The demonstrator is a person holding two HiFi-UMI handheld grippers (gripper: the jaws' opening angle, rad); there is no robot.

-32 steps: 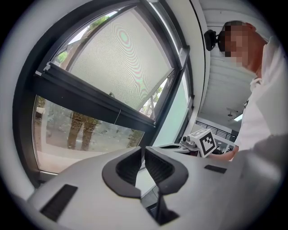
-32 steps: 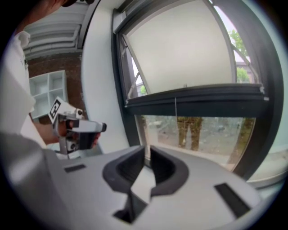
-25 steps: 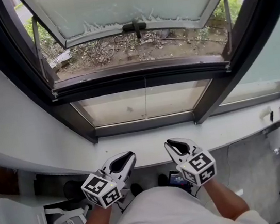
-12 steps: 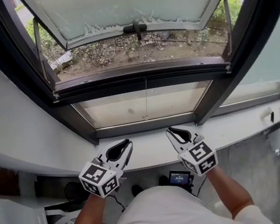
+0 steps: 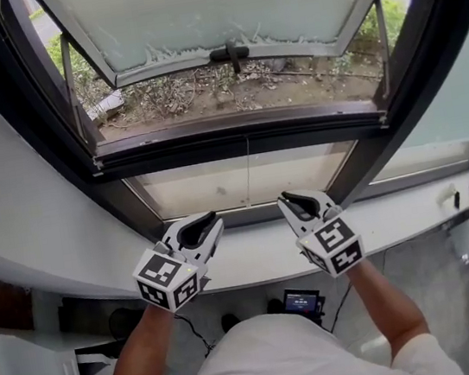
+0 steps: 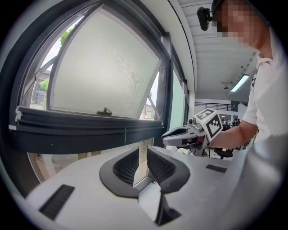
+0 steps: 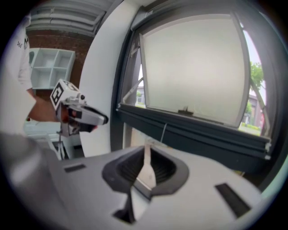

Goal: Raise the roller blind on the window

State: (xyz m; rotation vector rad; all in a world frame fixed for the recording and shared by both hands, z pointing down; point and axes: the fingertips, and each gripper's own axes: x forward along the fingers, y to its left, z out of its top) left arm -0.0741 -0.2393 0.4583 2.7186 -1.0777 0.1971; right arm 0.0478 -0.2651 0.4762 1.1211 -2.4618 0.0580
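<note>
Left tongs (image 5: 211, 225): the jaws stand a narrow slit apart and have just been opening. Nothing is between them; only the lower pane (image 6: 143, 157) shows through the gap.
Right tongs (image 5: 287, 201): the jaws are closed together at the tips and hold nothing.
Roller blind: no view lets its cloth be told from the glass. A thin pale cord (image 6: 125, 135) hangs from the middle of the dark cross rail (image 5: 235, 134), ahead of both tongs, above their tips and roughly midway between them.
Hard to make out: the right gripper view is smeared, and there the cord's lower end drops behind that pair's own jaws. Whether the cord ends in a pull cannot be told.
Cut off: the tilted-out sash (image 5: 224, 0) with its frosted pane runs past the top of the head view.
Head view only: the white sill (image 5: 254, 262) under both tongs, the shrubby ground (image 5: 202, 87) beyond them, and a small lit screen (image 5: 301, 301) on the floor behind them.
Left gripper view only: the right tongs from the side, off to its right, with the marker cube (image 6: 209, 124) and a forearm behind.
Right gripper view only: the left tongs off to its left, with a white shelf unit (image 7: 47, 67) beyond.
Containers: the shelf unit's compartments are too blurred to read their contents.
</note>
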